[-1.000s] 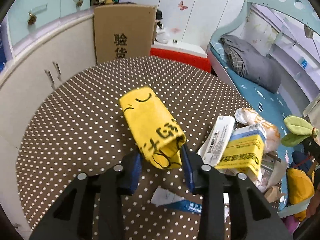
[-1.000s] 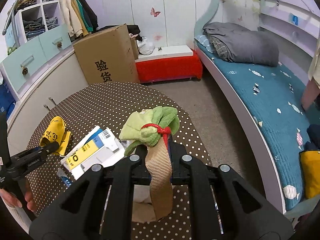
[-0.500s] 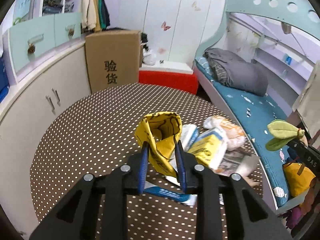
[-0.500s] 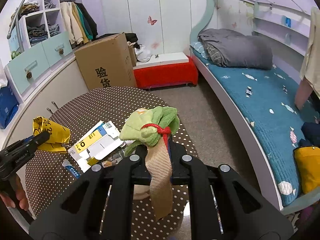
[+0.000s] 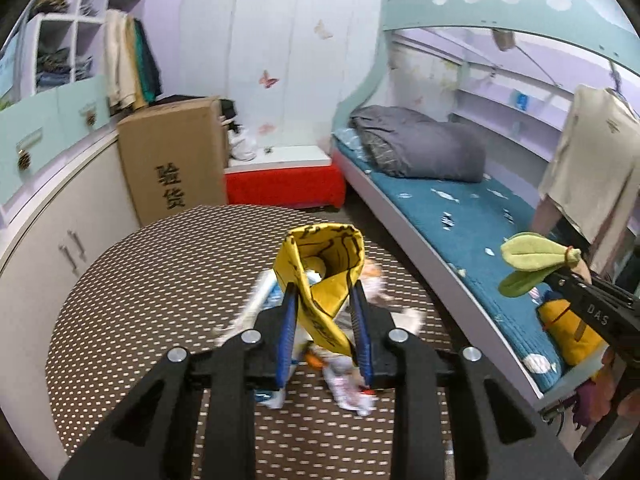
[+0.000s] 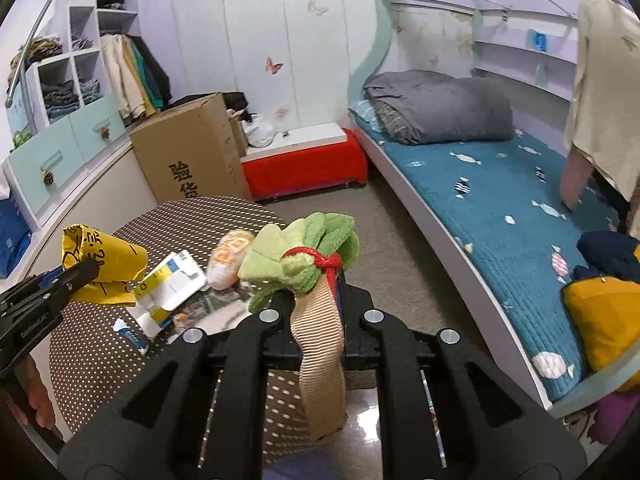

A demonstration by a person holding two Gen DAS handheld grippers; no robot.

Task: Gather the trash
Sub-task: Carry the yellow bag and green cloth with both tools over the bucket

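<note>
The round dotted table (image 5: 132,304) is carrying a loose heap of trash (image 6: 176,280) near its edge by the bed (image 6: 492,208), probably gathered there so each piece is within easy reach. Above it the left claw (image 5: 324,300), whose jaws have just been closing, is clamping the crumpled yellow bag (image 5: 320,264) and holding it clear of the table with its mouth gaping upward, which looks meant to let scraps drop in. The right claw (image 6: 316,292) is pinching shut on the ribbed stem of a green leafy plush toy (image 6: 304,256), apparently carrying it toward that bag.
</note>
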